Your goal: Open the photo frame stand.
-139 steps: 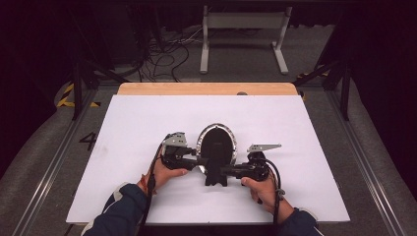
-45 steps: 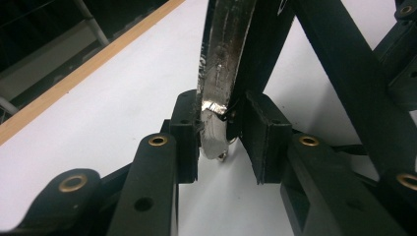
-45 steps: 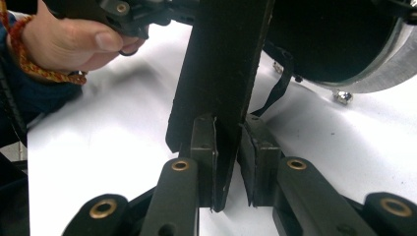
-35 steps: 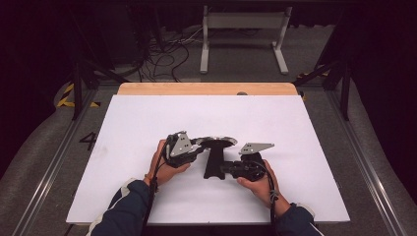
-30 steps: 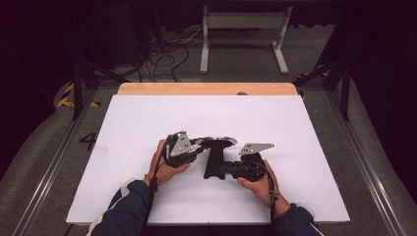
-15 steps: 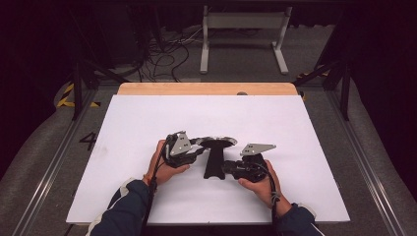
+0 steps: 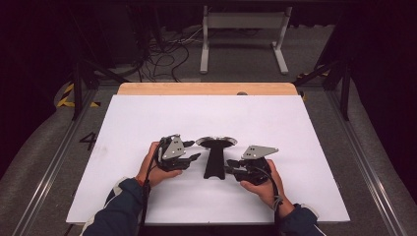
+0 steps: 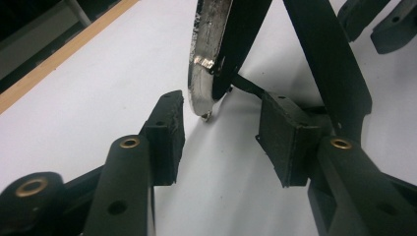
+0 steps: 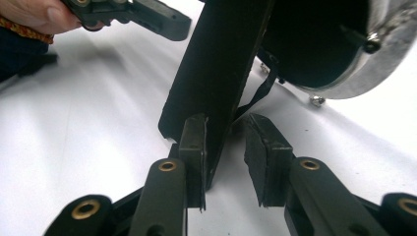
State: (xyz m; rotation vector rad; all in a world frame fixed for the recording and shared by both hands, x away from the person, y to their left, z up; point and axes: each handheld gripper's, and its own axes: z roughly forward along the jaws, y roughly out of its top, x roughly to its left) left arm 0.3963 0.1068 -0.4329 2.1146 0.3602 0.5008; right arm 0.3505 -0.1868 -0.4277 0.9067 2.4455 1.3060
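A round mirror with a silver rim [image 7: 216,141] stands tilted on the white board, propped on its flat black leg [image 7: 214,164]. My left gripper [image 7: 193,150] is at its left. Its jaws have just been opening and now stand open [image 8: 221,132], with the silver rim [image 8: 204,64] just past the fingertips and nothing between the pads. My right gripper [image 7: 230,167] is at the leg's right. Its jaws have been easing apart. The leg [image 9: 216,64] sits between them [image 9: 226,147], against one pad [image 9: 194,147] and clear of the other. The rim [image 9: 388,44] rises behind.
The white board [image 7: 147,113] covers the table, with a wooden strip [image 7: 206,88] along its far edge. Beyond it, cables [image 7: 167,54] and a metal frame [image 7: 241,29] lie on the dark floor. Rails run along both sides of the table.
The mirror, seen nearly full-face several seconds ago, now leans back on its leg. Over the last second the left jaws have come off the rim, and the right hand has barely shifted.
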